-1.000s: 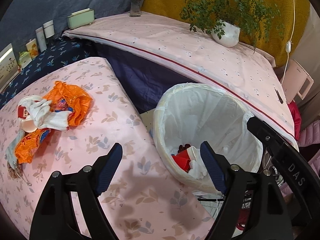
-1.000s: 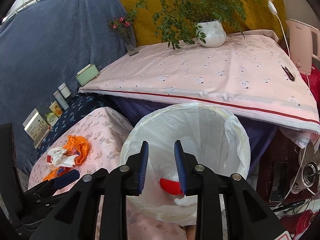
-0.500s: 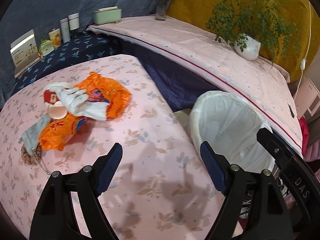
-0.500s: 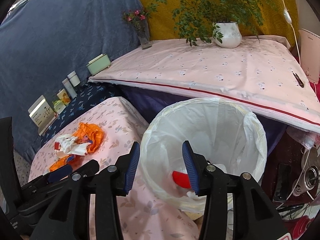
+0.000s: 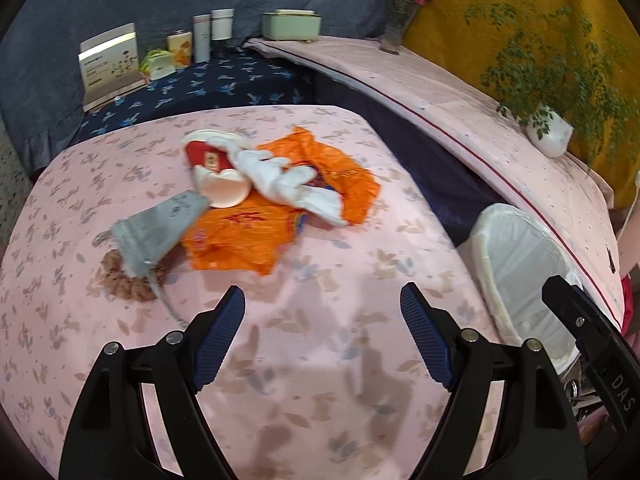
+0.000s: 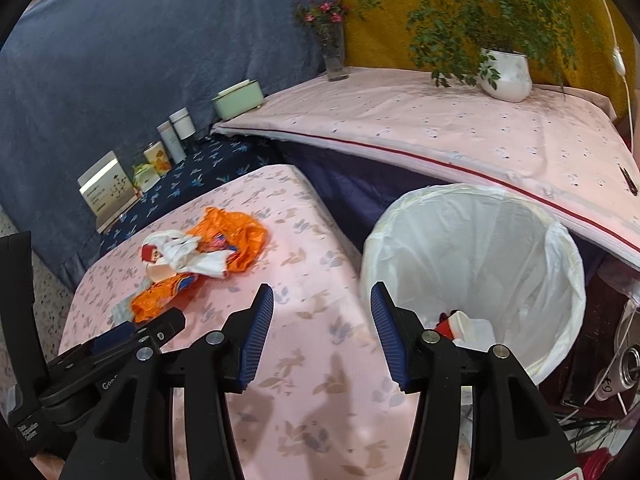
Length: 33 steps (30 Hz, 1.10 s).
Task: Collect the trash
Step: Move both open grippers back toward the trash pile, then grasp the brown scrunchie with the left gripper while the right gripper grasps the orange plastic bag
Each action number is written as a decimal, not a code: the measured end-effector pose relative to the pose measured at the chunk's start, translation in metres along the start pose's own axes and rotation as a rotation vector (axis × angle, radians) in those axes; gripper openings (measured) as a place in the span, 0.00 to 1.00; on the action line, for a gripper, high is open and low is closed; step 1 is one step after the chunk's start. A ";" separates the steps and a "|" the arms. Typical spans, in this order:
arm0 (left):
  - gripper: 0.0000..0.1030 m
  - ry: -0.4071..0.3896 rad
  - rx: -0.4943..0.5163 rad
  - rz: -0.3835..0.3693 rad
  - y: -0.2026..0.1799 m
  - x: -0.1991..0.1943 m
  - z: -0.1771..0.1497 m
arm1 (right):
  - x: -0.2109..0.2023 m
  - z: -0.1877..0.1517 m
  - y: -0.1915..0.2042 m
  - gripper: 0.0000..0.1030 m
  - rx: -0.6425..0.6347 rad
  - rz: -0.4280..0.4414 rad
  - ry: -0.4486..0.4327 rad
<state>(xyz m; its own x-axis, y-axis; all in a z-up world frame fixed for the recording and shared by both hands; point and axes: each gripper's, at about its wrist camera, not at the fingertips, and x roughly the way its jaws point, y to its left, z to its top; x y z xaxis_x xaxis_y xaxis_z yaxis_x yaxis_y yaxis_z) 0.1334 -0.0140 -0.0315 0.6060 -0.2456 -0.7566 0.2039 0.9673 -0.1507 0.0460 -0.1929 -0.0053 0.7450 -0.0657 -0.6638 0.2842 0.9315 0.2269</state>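
A trash pile lies on the pink floral table [image 5: 320, 360]: orange wrappers [image 5: 248, 240], a white crumpled cloth [image 5: 288, 180], a red-and-white paper cup [image 5: 216, 176], a grey pouch [image 5: 160, 228] and a brown scrunchie [image 5: 128, 280]. The pile also shows in the right wrist view [image 6: 200, 256]. My left gripper [image 5: 322, 324] is open and empty, above the table in front of the pile. My right gripper [image 6: 322, 328] is open and empty, between the table edge and the white-lined bin [image 6: 480, 248]. The bin holds a red-and-white cup [image 6: 456, 324].
The bin [image 5: 520, 272] stands right of the table. Behind it is a pink-covered shelf [image 6: 440, 128] with a potted plant [image 6: 504, 76] and a flower vase [image 6: 332, 52]. Boxes and jars [image 5: 176, 52] line the dark blue ledge behind the table.
My left gripper has swung left from the bin toward the trash pile. My right gripper's jaws have opened wider and it has drawn back from the bin toward the table.
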 end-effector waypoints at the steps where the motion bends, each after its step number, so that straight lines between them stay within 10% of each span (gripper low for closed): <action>1: 0.74 -0.001 -0.010 0.013 0.008 -0.001 0.000 | 0.001 -0.001 0.005 0.50 -0.007 0.002 0.002; 21: 0.74 0.044 -0.272 0.166 0.167 0.003 -0.018 | 0.034 -0.027 0.114 0.51 -0.140 0.084 0.083; 33: 0.71 0.072 -0.309 0.155 0.198 0.027 -0.009 | 0.068 -0.014 0.146 0.51 -0.121 0.119 0.101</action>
<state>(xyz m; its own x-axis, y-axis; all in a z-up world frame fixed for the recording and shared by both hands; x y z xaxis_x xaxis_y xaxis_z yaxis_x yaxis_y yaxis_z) 0.1831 0.1714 -0.0875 0.5538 -0.1002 -0.8266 -0.1351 0.9688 -0.2079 0.1300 -0.0563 -0.0275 0.7030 0.0778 -0.7069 0.1190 0.9671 0.2247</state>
